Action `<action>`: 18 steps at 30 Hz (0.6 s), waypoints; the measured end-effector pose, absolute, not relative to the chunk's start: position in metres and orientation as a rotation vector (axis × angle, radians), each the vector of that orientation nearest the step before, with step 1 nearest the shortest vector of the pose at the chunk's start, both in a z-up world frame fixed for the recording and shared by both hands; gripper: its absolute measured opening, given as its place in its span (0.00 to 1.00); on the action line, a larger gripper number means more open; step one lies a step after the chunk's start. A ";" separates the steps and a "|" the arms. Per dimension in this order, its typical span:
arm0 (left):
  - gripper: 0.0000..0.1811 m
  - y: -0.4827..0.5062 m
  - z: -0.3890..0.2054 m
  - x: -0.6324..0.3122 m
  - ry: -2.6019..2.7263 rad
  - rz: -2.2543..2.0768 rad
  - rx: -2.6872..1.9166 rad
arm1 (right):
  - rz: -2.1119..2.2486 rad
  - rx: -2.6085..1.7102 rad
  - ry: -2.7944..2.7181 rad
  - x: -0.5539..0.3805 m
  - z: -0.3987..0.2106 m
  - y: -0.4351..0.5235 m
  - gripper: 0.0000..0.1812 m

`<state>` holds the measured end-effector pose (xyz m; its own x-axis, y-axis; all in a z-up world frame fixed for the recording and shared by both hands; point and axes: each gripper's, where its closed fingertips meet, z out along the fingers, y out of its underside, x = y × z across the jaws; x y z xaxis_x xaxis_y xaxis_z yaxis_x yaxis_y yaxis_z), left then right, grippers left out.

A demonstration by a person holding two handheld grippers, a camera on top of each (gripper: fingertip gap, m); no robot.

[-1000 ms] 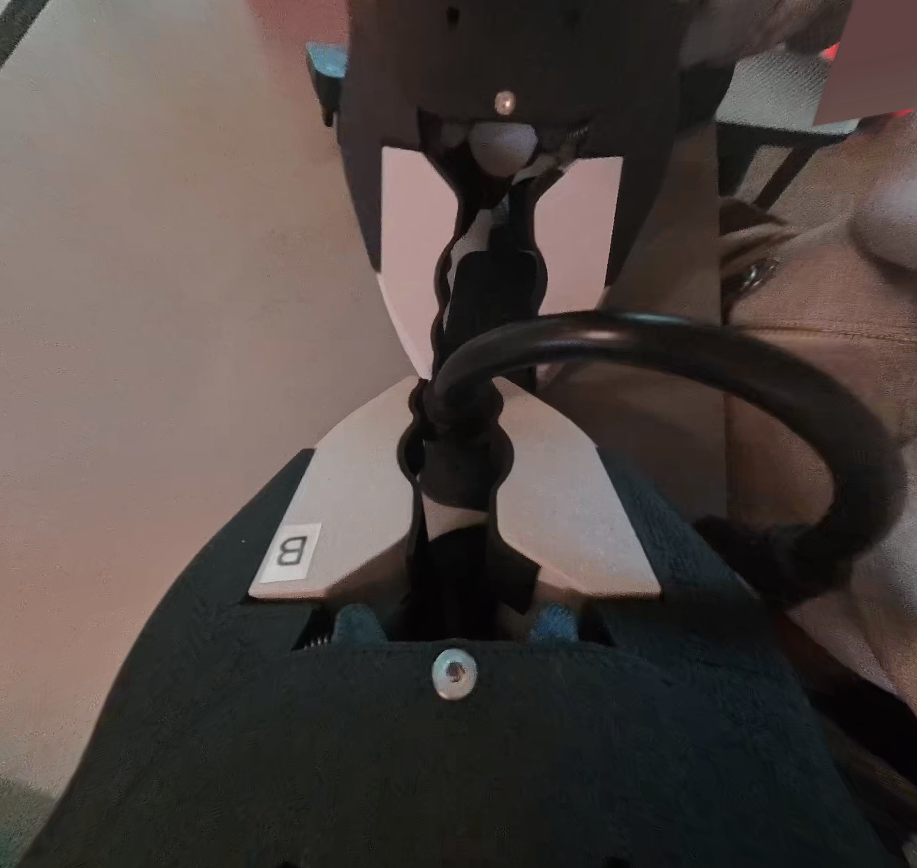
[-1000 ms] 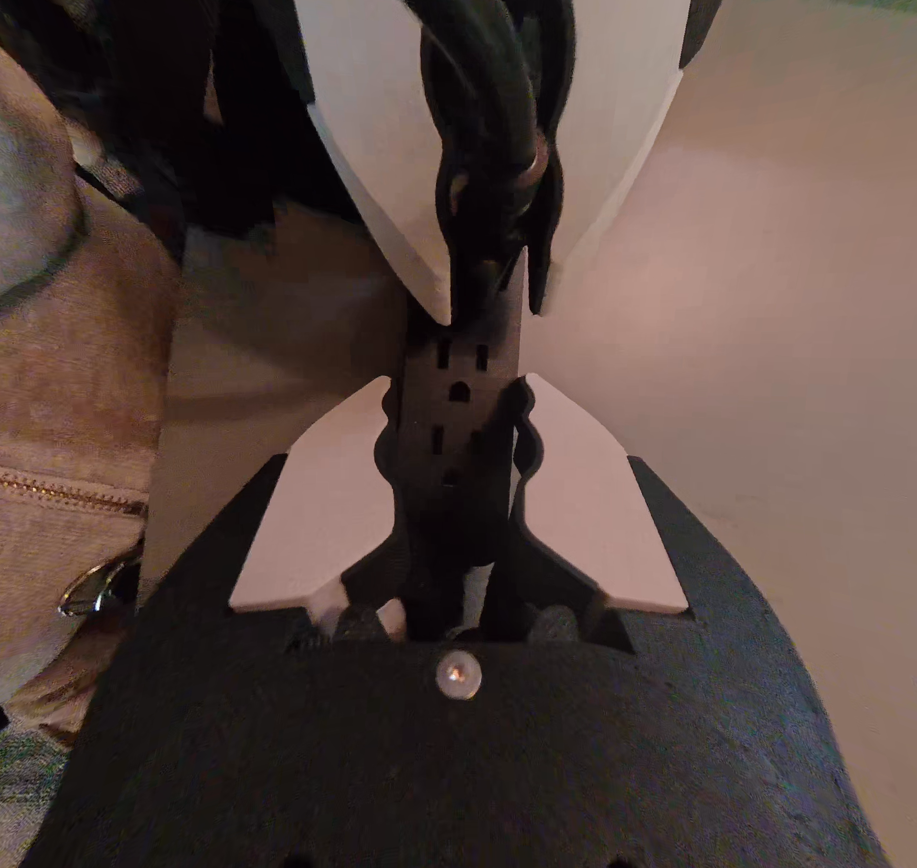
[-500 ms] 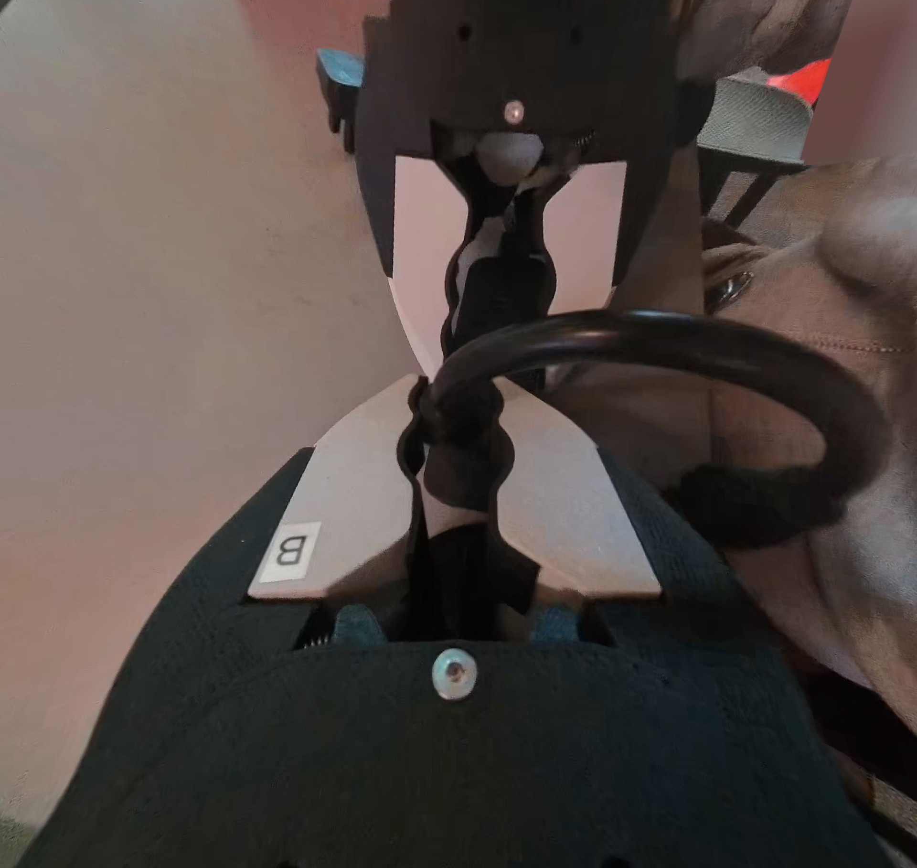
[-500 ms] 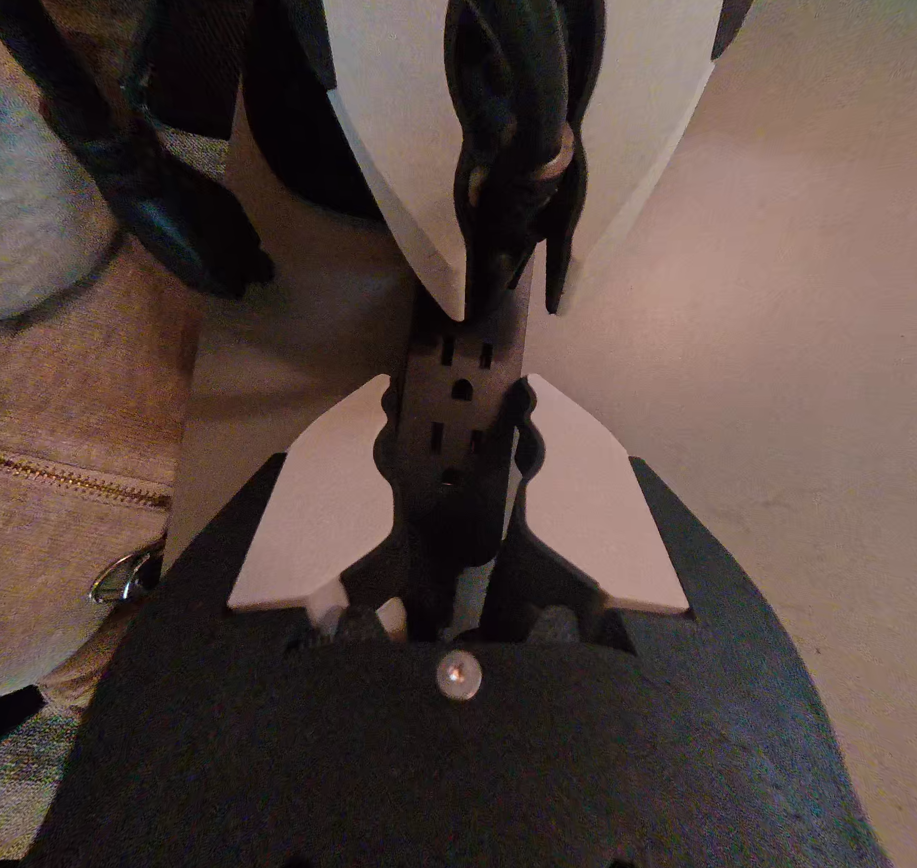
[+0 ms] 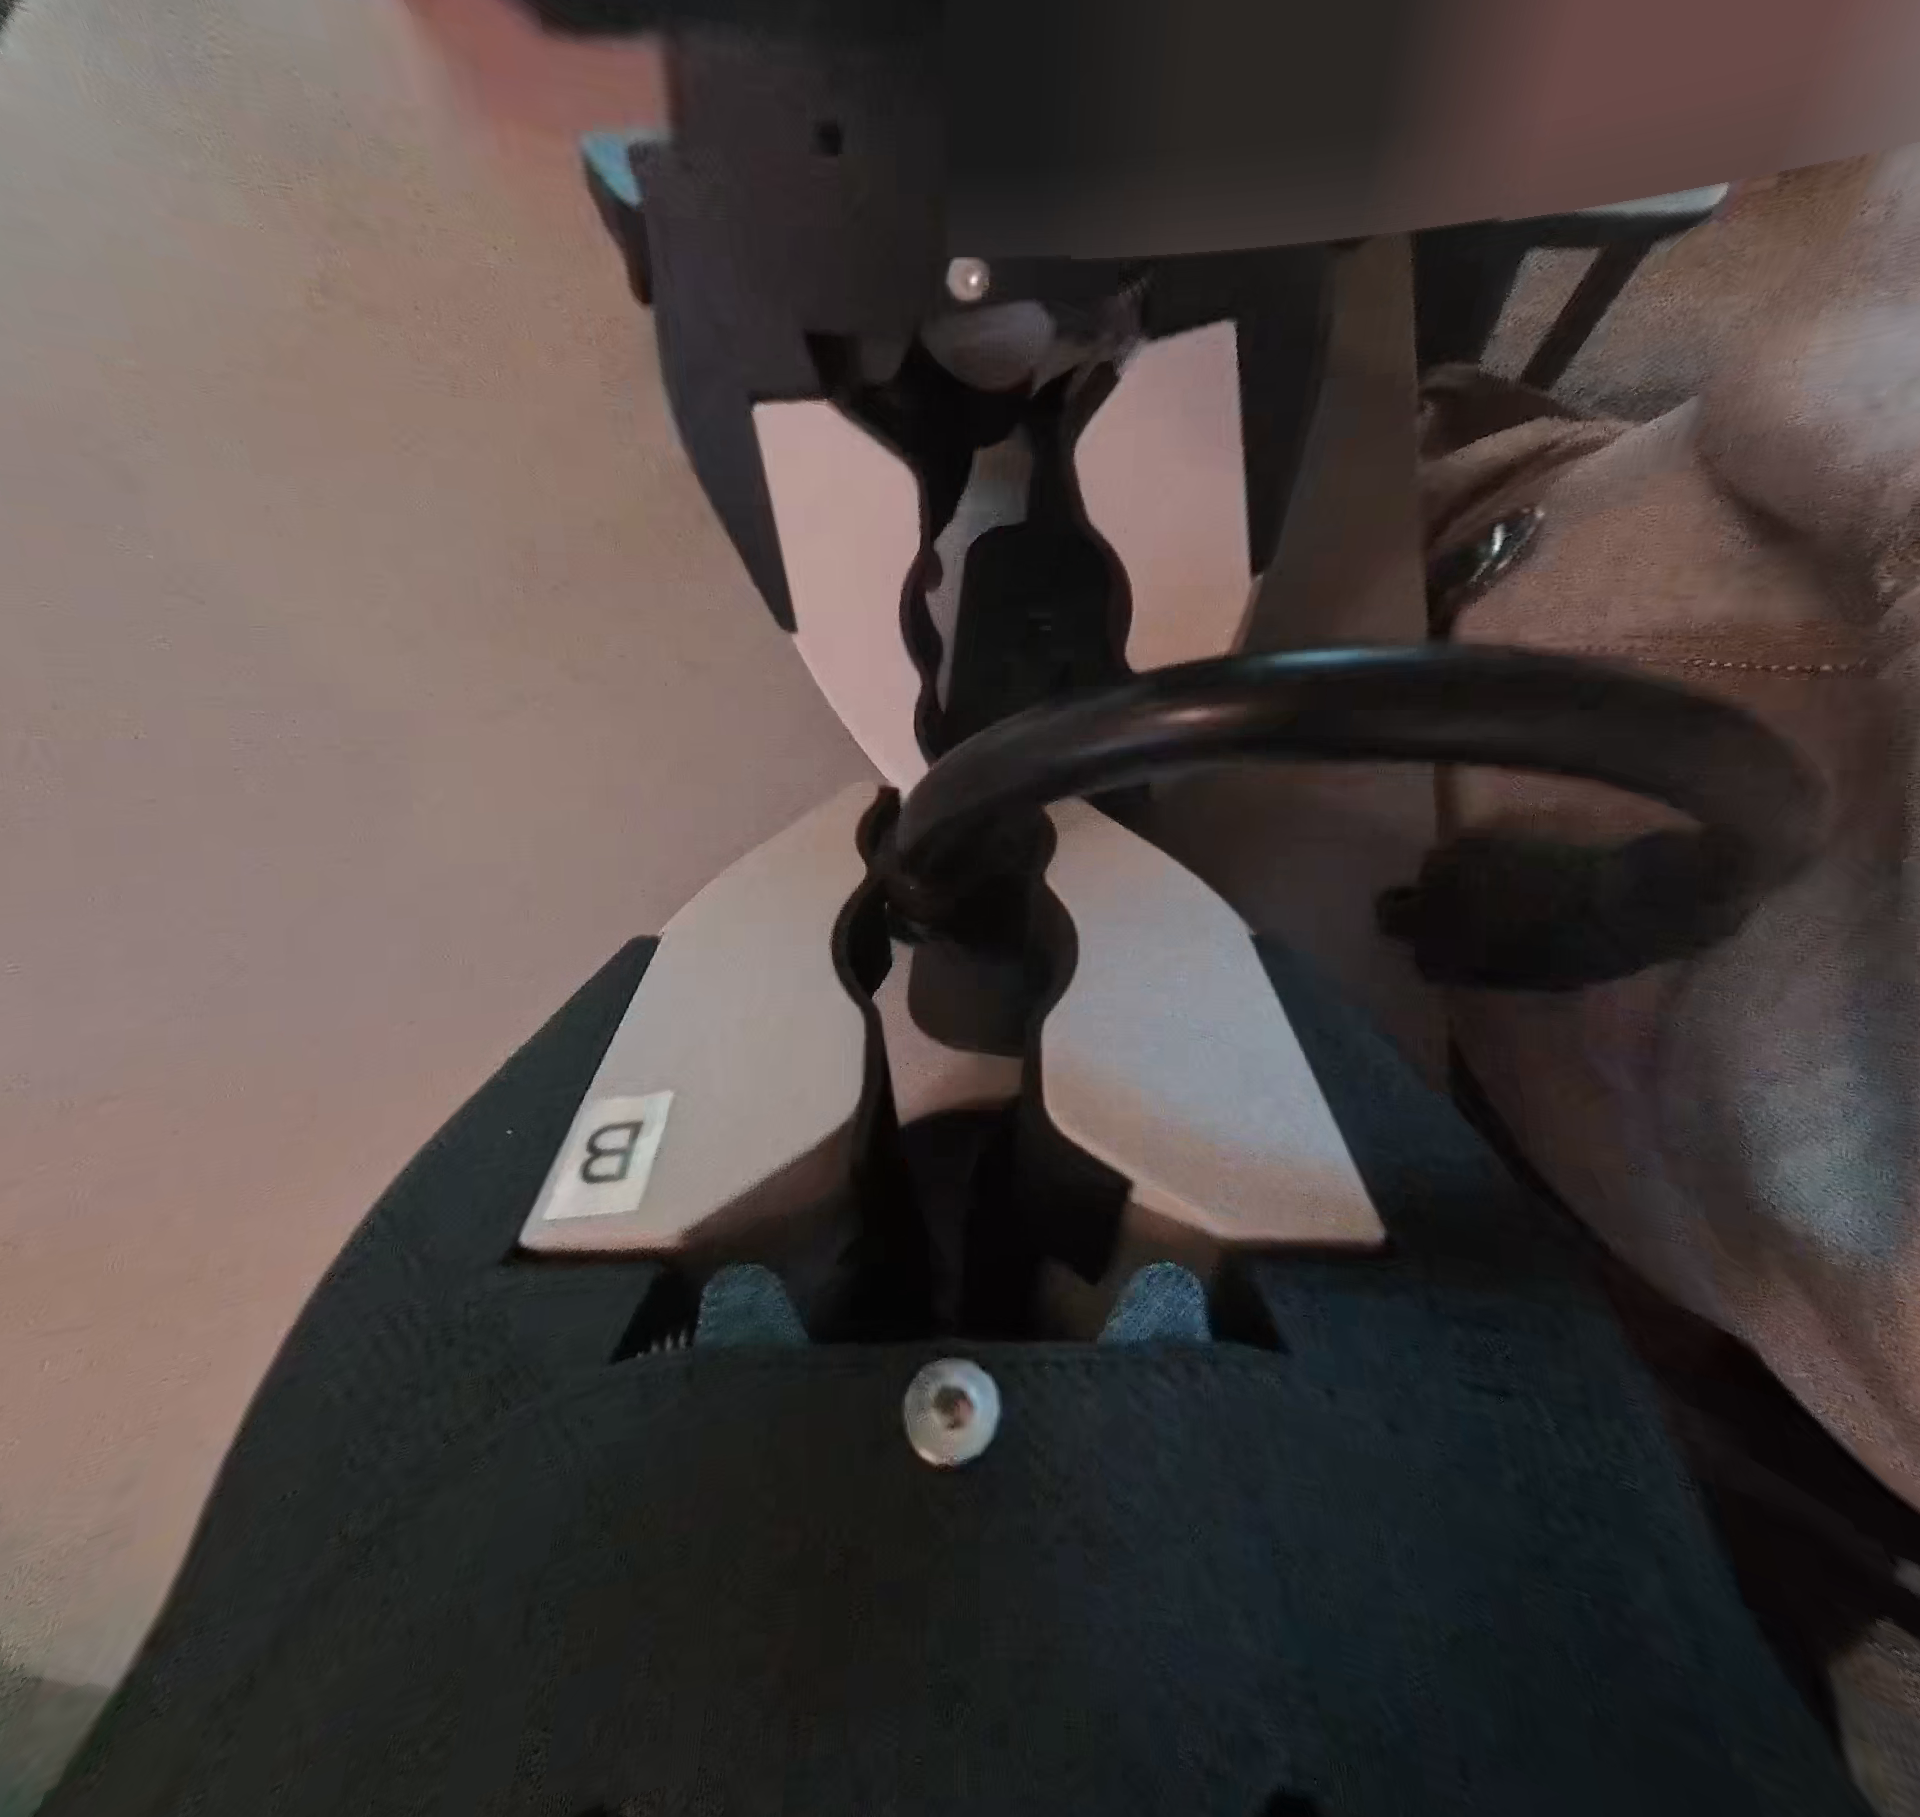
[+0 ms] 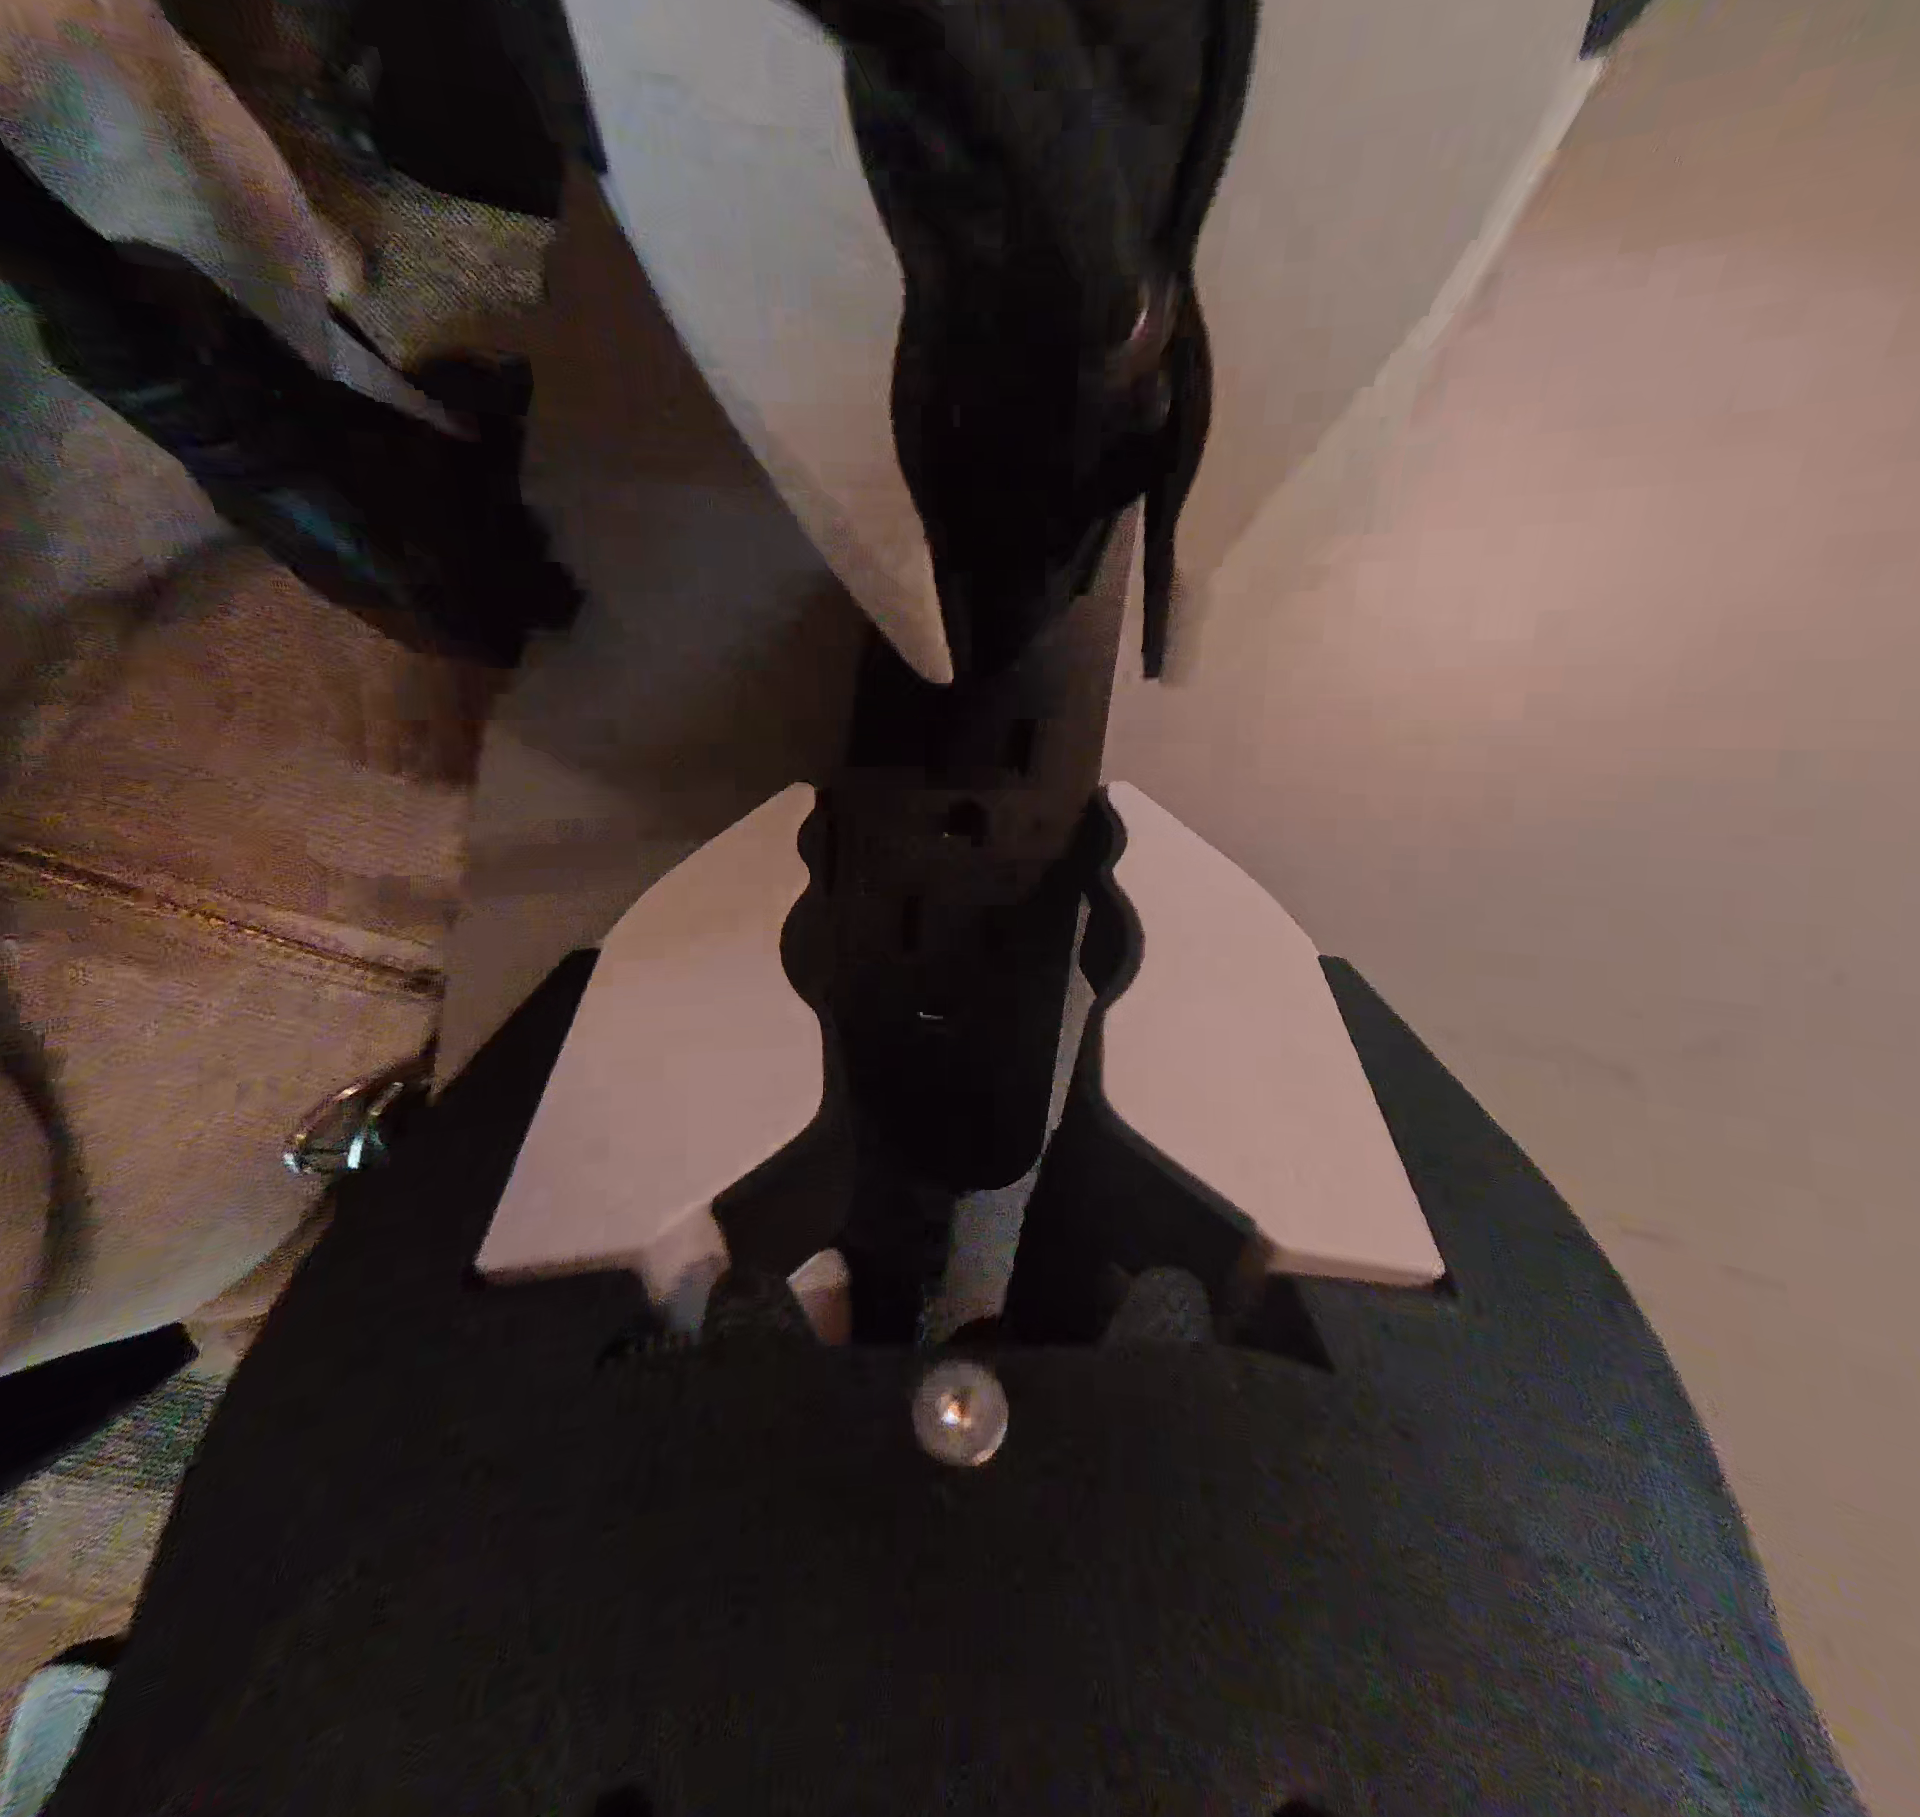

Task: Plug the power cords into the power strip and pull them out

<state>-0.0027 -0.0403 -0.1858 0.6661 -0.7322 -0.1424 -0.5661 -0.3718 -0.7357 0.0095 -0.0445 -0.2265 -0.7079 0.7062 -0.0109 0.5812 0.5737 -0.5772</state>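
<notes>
Beige table point(image 5: 312, 624), power strip point(image 6: 961, 936) lengthwise along right claw point(image 6: 956, 874)

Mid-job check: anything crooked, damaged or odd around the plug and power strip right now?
Nothing looks damaged. The left gripper is shut on the plug, whose cord bends in a tight loop to the right. The right gripper clamps the power strip. The right wrist view is blurred, so I cannot tell how the prongs line up.

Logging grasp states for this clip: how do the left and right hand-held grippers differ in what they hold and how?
The left hand-held gripper is shut on the plug end of the black power cord, which loops off to its right. The right hand-held gripper is shut on the black power strip, whose outlet face shows between its fingers. Both are closed, tips facing each other closely above the pale table.
</notes>
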 end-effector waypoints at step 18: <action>0.11 -0.035 -0.178 -0.005 0.965 -0.234 -2.038 | 0.698 -1.115 -2.600 0.002 -0.228 -0.037 0.27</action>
<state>-0.0051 -0.0353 -0.1779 0.6853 -0.7071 -0.1743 -0.5487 -0.3438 -0.7621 0.0018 -0.0365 -0.2281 -0.6851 0.7282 0.0203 0.6202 0.5977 -0.5079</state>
